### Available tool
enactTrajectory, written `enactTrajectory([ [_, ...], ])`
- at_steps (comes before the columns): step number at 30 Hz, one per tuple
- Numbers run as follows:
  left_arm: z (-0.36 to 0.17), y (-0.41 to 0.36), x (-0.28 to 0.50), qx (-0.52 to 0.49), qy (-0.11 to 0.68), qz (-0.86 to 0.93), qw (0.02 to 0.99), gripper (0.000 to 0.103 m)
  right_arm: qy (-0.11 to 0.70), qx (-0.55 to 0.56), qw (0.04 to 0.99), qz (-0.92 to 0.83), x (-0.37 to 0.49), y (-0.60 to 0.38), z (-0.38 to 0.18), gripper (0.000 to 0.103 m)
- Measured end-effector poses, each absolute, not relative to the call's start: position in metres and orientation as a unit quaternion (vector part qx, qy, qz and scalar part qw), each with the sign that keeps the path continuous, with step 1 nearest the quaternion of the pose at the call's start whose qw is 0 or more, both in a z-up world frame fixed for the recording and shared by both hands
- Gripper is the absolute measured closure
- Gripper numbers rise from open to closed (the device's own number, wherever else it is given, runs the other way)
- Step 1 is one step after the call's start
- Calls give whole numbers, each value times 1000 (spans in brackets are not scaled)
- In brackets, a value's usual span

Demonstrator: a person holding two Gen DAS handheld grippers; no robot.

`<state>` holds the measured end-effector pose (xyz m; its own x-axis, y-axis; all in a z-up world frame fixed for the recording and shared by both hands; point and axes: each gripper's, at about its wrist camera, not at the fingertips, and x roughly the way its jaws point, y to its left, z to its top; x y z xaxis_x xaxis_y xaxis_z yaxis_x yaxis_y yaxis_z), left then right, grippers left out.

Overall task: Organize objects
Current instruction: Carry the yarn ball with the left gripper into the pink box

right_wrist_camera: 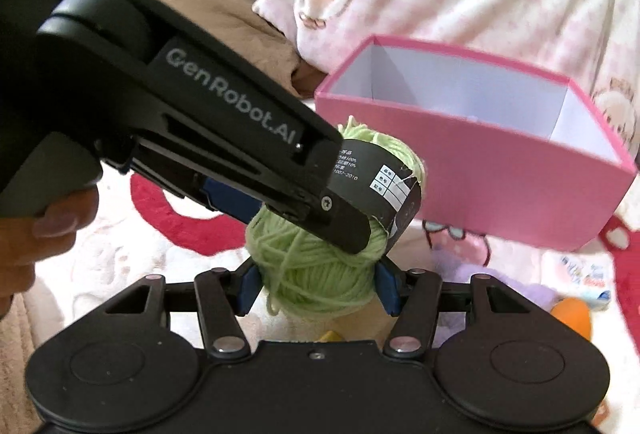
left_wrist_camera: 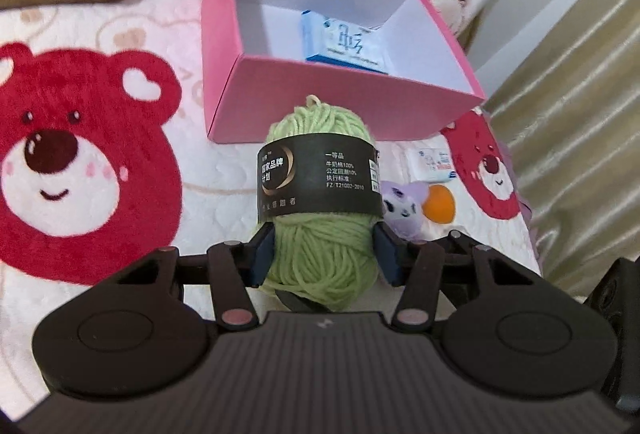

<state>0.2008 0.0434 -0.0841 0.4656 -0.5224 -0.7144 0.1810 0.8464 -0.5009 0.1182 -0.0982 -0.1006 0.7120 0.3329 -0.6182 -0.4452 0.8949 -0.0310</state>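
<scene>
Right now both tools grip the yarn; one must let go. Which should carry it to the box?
Probably left: the left tool clamps the yarn ball mid-body, facing the open pink box; the right tool holds its end.

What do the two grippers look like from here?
Both are matte black plastic. Left gripper: ribbed body, round side housings, metal pivot pins, blue pads. Its side, seen from the right wrist, bears white "GenRobot.AI" lettering. Right gripper: the same build with blue pads. No cables or sleeves show.

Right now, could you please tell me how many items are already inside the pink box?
1: a blue-and-white packet lying on the floor of the box, toward its right side. The near wall may hide more.
</scene>
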Motion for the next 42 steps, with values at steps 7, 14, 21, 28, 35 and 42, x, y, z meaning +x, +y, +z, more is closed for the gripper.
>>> enactTrajectory([
  [7, -41, 48, 196, -185, 447, -225, 846, 52, 281, -124, 928, 212, 113, -97, -58, 41],
  [14, 18, 36, 221, -169, 419, -208, 867, 52, 250, -164, 927, 225, 147, -102, -8, 40],
  [21, 31, 12, 299, -182, 459, -168, 853, 52, 294, -172, 906, 251, 235, -118, 8, 40],
  [28, -6, -1, 366, -193, 496, -118, 839, 52, 367, -144, 874, 285, 317, -128, -17, 40],
  [35, -42, -9, 401, -181, 528, -68, 827, 52, 422, -127, 844, 306, 363, -121, -50, 40],
  [42, -48, -8, 410, -171, 536, -75, 823, 63, 431, -152, 837, 301, 374, -114, -67, 44],
])
